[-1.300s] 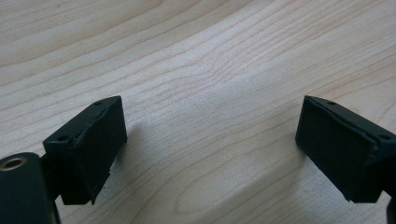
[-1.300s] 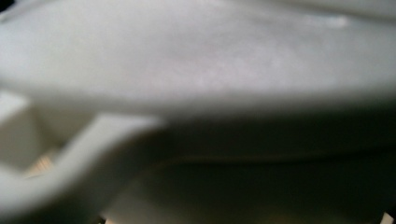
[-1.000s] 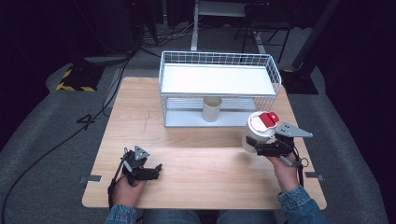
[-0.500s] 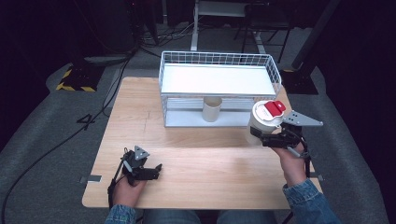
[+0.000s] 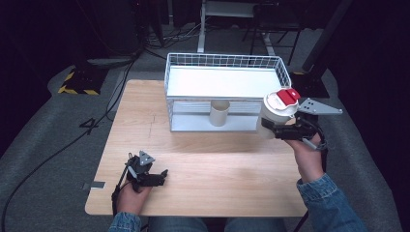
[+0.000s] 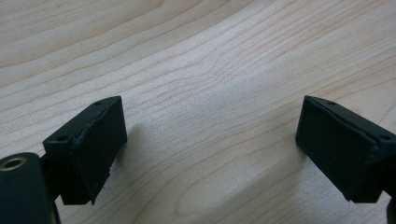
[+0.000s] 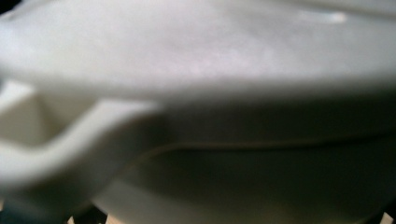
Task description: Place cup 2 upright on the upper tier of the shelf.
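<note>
Right gripper (image 5: 285, 129) jaws clamp white container (image 5: 276, 113) (red lid) beside wire basket (image 5: 176, 92); left gripper (image 5: 147, 176) jaws open.

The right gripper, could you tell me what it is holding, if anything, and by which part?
The right gripper holds a white container with a red-tabbed lid, gripped on its side wall below the lid. The left gripper holds nothing.

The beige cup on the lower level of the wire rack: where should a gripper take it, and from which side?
Probably by its side wall, coming from the front. The beige cup stands upright under the white shelf of the wire rack, so a reach from above is blocked, while the person-facing front looks open. The left gripper, open on the table, is free for it.
</note>
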Demonstrator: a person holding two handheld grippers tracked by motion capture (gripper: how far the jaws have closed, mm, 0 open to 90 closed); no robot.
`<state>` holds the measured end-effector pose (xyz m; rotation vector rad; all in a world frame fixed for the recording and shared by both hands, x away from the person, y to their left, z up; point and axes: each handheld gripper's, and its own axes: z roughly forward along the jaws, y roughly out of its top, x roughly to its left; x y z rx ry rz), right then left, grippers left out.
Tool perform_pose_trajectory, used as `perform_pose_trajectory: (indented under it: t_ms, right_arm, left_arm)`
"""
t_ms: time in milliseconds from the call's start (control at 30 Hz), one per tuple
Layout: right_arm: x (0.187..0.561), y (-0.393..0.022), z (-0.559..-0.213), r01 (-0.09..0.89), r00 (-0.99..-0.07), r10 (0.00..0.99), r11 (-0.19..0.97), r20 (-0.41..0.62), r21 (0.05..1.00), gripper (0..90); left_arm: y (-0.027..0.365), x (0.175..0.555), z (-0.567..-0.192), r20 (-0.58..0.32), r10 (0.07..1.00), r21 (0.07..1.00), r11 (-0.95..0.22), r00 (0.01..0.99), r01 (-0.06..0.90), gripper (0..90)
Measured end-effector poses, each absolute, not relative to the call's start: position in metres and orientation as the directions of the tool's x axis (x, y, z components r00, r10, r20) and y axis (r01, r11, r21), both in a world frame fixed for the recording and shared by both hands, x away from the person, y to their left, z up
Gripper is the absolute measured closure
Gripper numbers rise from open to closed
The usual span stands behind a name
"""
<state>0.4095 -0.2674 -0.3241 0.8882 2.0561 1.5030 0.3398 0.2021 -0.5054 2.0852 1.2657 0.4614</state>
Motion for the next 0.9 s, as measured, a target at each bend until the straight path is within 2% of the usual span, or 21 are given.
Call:
perform_pose_trajectory:
  t_ms: [467, 900]
  right_arm:
    - [0.427, -0.259, -0.277, 0.214, -0.699, 0.715, 0.185, 0.018, 0.959, 11.8]
    - [0.456, -0.231, -0.248, 0.206, -0.706, 0.708, 0.191, 0.010, 0.960, 11.8]
  left_arm:
    - [0.202, 0.340, -0.505, -0.031, 0.880, 0.683, -0.327, 0.473, 0.653, 9.5]
    - [0.202, 0.340, -0.505, -0.032, 0.880, 0.683, -0.326, 0.473, 0.653, 9.5]
